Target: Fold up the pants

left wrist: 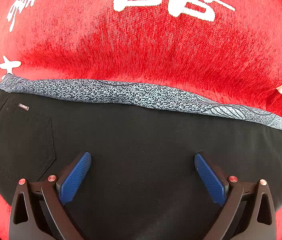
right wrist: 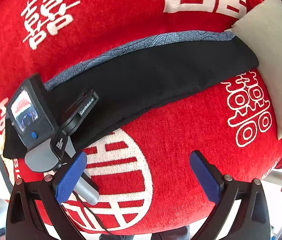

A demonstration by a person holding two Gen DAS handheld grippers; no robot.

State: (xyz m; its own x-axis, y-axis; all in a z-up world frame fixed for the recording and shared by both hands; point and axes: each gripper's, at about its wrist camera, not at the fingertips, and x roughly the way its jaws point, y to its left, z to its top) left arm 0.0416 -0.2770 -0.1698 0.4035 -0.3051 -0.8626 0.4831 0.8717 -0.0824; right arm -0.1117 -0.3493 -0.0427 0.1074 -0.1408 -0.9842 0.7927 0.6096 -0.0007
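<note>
Both grippers [left wrist: 142, 177] [right wrist: 138, 177] have black frames, blue textured pads [left wrist: 75, 177], coppery screws (possibly rivets).

L tongs [left wrist: 142, 177] & R tongs [right wrist: 138, 177]: both spread wide, nothing gripped, aimed downward.

A small woven tag [left wrist: 23, 107] on the black pants [left wrist: 141, 150], above the back pocket, reads "FASHION". The left gripper's device body [right wrist: 87, 106] carries a white brand mark, roughly "GenRobot.AI". The red cloth [right wrist: 181, 140] bears white double-happiness characters.
</note>
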